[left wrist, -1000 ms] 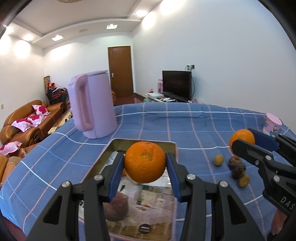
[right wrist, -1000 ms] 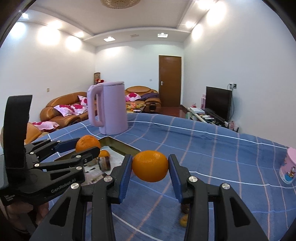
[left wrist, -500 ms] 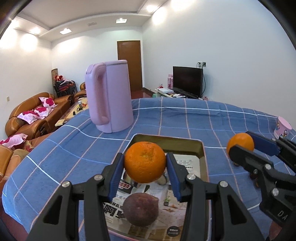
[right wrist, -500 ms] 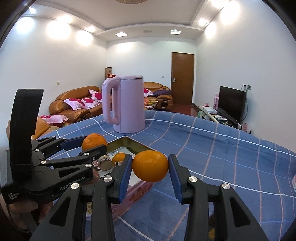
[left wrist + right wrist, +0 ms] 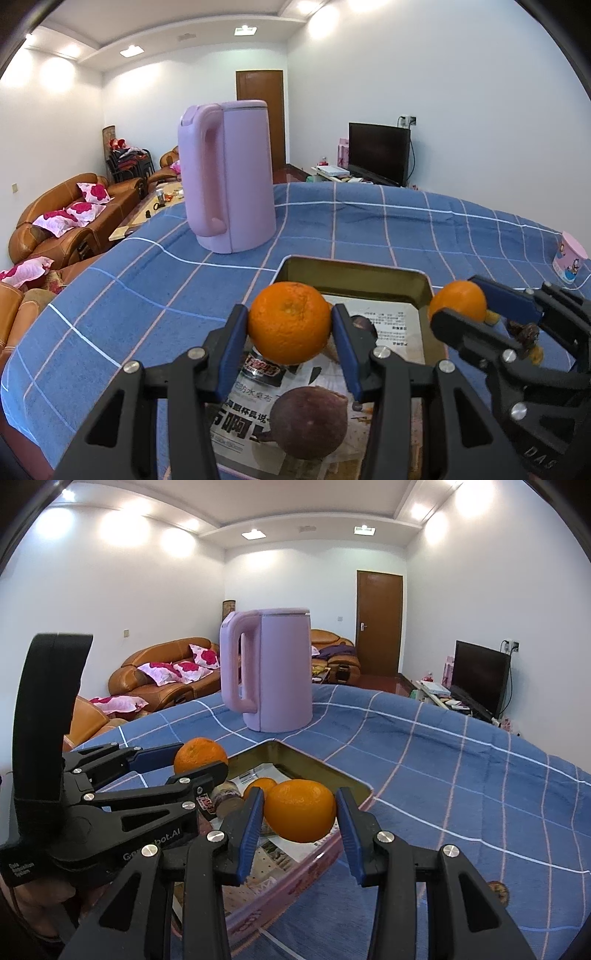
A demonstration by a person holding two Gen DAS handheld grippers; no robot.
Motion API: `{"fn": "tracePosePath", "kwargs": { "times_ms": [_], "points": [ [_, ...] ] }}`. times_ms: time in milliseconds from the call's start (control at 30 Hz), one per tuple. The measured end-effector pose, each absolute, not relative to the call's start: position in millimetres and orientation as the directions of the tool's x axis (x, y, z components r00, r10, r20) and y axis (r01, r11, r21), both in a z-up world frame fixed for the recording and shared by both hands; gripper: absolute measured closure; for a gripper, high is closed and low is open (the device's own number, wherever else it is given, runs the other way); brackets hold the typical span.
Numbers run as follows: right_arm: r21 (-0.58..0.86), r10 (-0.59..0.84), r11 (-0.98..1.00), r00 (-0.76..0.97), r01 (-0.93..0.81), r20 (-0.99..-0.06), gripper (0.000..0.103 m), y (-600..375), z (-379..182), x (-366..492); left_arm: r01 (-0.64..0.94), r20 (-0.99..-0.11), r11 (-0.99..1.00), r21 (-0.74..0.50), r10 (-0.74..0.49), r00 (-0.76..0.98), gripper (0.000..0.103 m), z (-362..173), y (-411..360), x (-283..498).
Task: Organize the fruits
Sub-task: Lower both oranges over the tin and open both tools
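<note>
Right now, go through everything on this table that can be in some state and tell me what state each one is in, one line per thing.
left gripper: shut on an orange, held over the tray
right gripper: shut on a second orange, at the tray's edge
tray: lined with newspaper, holding a dark round fruit
pink kettle: upright, lid closed
pink cup: standing upright

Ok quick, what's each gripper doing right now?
Left gripper: shut on an orange, above the tray.
Right gripper: shut on another orange, over the tray's near edge.
</note>
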State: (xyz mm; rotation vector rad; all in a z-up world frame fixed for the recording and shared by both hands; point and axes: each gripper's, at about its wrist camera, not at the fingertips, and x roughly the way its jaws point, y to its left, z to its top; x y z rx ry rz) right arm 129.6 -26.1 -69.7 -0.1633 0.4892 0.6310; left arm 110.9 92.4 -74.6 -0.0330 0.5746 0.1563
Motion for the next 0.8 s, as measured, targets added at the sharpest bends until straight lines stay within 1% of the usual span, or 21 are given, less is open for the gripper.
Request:
{"fn": "tracePosePath", "kwargs": {
  "times_ms": [267, 567, 700, 733, 800],
  "points": [
    [-0.006, 0.526, 0.786, 0.676, -0.618, -0.516, 0.061, -14, -80, 134, -0.146, -0.571, 0.989, 0.010, 0.125, 0.811, 0.055, -82, 96, 116],
    [0.019, 0.534, 0.770, 0.627, -0.638, -0.567, 0.061, -10, -91, 142, -0.143, -0.608, 0.990, 0.016, 0.123, 0.785, 0.054, -92, 97, 122],
    [0.032, 0.542, 0.761, 0.609, -0.648, -0.579, 0.061, -8, -93, 144, -0.144, -0.606, 0.989, 0.021, 0.127, 0.785, 0.053, -93, 98, 121],
    [0.036, 0.545, 0.759, 0.603, -0.651, -0.582, 0.061, -8, -94, 144, -0.143, -0.605, 0.990, 0.021, 0.126, 0.786, 0.053, -93, 99, 120],
    [0.038, 0.548, 0.758, 0.604, -0.652, -0.579, 0.059, -8, -94, 143, -0.155, -0.592, 0.988, 0.026, 0.140, 0.793, 0.047, -91, 99, 117]
  ]
}}
